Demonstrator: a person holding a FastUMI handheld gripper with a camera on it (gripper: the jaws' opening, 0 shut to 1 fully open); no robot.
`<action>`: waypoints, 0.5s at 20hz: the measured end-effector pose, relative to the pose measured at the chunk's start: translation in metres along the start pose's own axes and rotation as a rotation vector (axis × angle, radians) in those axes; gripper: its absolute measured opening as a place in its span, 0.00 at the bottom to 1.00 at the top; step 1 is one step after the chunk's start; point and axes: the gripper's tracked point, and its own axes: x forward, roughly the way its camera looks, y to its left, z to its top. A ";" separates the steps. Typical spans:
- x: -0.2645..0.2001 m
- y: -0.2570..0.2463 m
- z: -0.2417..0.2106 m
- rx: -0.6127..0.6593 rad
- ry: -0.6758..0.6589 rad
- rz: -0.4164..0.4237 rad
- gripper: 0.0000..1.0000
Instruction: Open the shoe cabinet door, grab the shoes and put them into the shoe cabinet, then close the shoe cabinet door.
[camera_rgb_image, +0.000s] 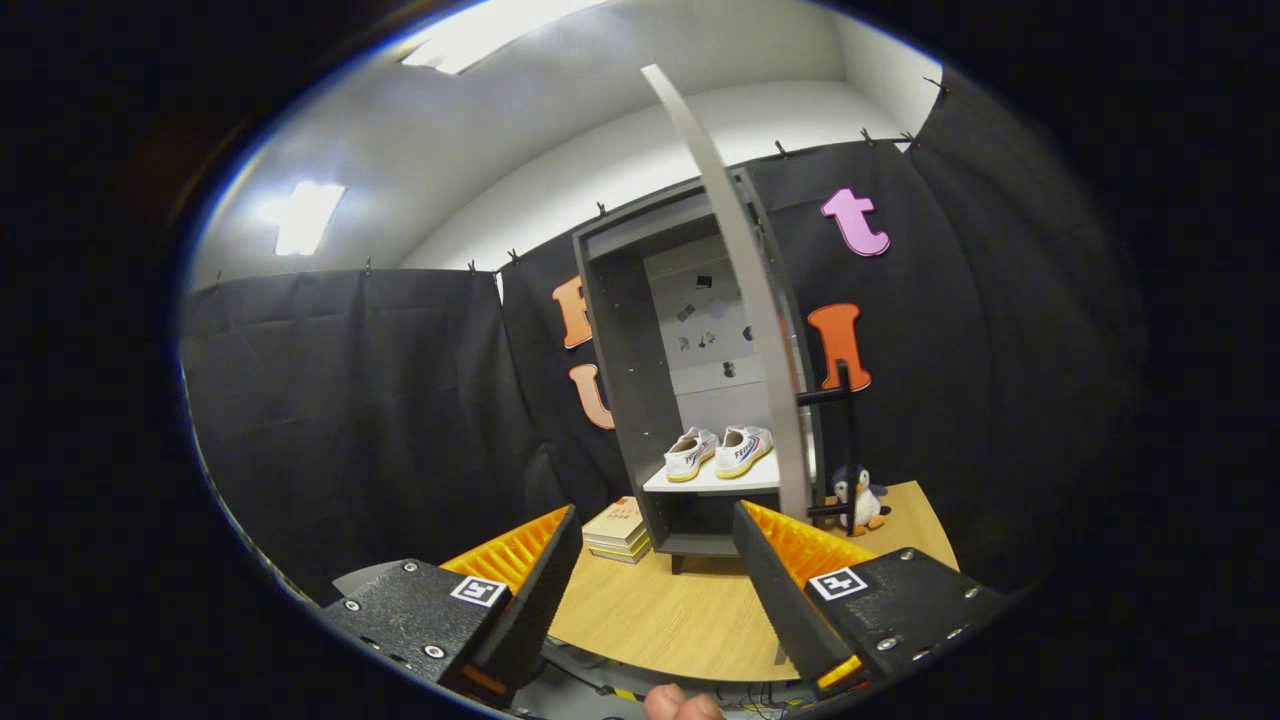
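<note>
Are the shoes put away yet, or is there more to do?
Nearly done. The white shoes already sit on the shelf inside the shoe cabinet. The gripper holds nothing, fingers open, back from the cabinet. The door stands open, so closing it is left.

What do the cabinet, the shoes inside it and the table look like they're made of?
The shoe cabinet looks like dark grey laminated board with a matte finish; small holes dot its side wall. Its open door shows a pale, flat edge. The shoes look like white canvas with yellowish rubber soles. The table shows light wood grain, likely veneer or laminate. The gripper hangs open, short of the cabinet.
</note>
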 end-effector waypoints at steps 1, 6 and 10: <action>-0.002 -0.019 0.004 0.007 -0.001 -0.025 0.94; 0.004 -0.092 0.030 0.021 -0.047 -0.091 0.95; 0.016 -0.118 0.029 0.037 -0.053 -0.097 0.95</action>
